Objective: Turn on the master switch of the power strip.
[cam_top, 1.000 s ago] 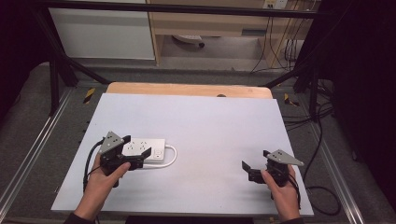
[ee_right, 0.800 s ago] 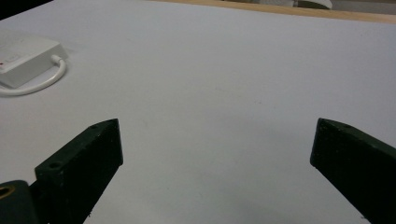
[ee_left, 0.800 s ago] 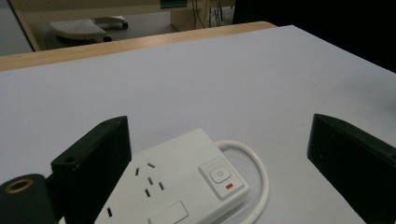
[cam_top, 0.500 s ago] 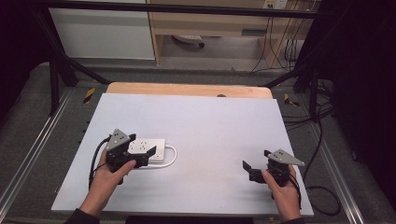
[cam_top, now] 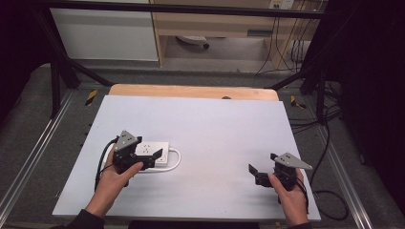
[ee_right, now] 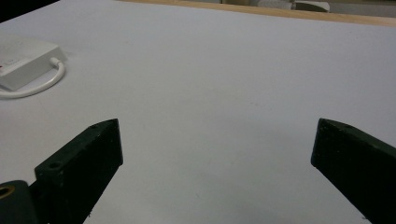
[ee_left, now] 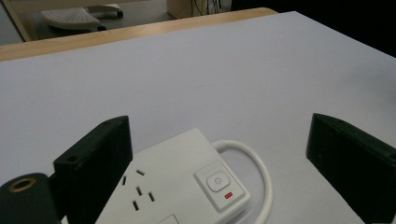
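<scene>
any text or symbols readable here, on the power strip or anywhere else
No words, brands or numbers can be read.
Power symbol (a sign, not text): on the white button of the power strip, seen between the open left gripper jaws.
The small red mark beside the button carries no legible text.

I see a white power strip (cam_top: 152, 151) lying flat on the pale table top, on its left side toward my near edge, sockets facing up. From the left gripper view its end carries a square white power button (ee_left: 216, 180) with a small red mark just beside it, and slotted socket holes sit further along the face. Its white cord (cam_top: 175, 160) leaves that end, curves in a loop on the table and runs back alongside the body.
</scene>
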Tool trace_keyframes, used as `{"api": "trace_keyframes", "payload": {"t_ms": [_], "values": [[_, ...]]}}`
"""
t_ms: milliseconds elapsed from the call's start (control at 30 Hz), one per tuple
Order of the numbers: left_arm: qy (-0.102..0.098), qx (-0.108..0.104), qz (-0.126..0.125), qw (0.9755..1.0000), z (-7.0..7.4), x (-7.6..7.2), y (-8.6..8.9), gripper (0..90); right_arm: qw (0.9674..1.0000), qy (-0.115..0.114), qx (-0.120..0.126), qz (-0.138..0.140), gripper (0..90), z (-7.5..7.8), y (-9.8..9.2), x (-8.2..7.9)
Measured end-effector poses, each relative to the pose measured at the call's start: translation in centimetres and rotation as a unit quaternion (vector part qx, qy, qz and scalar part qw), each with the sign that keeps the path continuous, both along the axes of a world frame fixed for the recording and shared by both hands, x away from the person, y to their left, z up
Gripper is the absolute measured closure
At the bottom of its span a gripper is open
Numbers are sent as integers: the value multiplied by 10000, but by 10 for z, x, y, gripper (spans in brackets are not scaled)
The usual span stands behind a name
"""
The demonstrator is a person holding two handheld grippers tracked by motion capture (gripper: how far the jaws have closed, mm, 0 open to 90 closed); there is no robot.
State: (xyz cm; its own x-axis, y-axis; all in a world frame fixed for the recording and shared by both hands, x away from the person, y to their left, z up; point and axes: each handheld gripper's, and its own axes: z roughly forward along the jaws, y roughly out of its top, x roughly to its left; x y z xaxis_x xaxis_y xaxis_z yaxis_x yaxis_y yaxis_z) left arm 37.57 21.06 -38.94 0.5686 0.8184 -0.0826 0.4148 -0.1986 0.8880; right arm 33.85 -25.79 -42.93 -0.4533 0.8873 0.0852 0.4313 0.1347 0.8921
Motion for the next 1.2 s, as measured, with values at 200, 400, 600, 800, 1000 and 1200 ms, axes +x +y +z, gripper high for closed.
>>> {"api": "trace_keyframes", "payload": {"t_ms": [200, 400, 600, 800, 1000, 1200], "values": [[56, 50, 31, 10000, -2, 2, 0, 72, 10000, 7, 6, -1, 26, 0, -1, 0], [164, 152, 156, 9996, -7, 6, 2, 99, 10000, 25, -19, -4, 27, 0, 0, 0], [245, 191, 258, 9992, -10, 9, 4, 101, 10000, 42, -5, -9, 27, 0, -1, 0], [298, 174, 276, 9990, -12, 11, 7, 100, 10000, 60, 5, -8, 27, 0, -1, 0], [323, 206, 282, 9989, -14, 13, 7, 103, 10000, 58, 12, -11, 26, 0, -1, 1], [355, 249, 284, 9987, -19, 16, 7, 123, 10000, 78, 4, -17, 25, -1, -1, 1]]}}
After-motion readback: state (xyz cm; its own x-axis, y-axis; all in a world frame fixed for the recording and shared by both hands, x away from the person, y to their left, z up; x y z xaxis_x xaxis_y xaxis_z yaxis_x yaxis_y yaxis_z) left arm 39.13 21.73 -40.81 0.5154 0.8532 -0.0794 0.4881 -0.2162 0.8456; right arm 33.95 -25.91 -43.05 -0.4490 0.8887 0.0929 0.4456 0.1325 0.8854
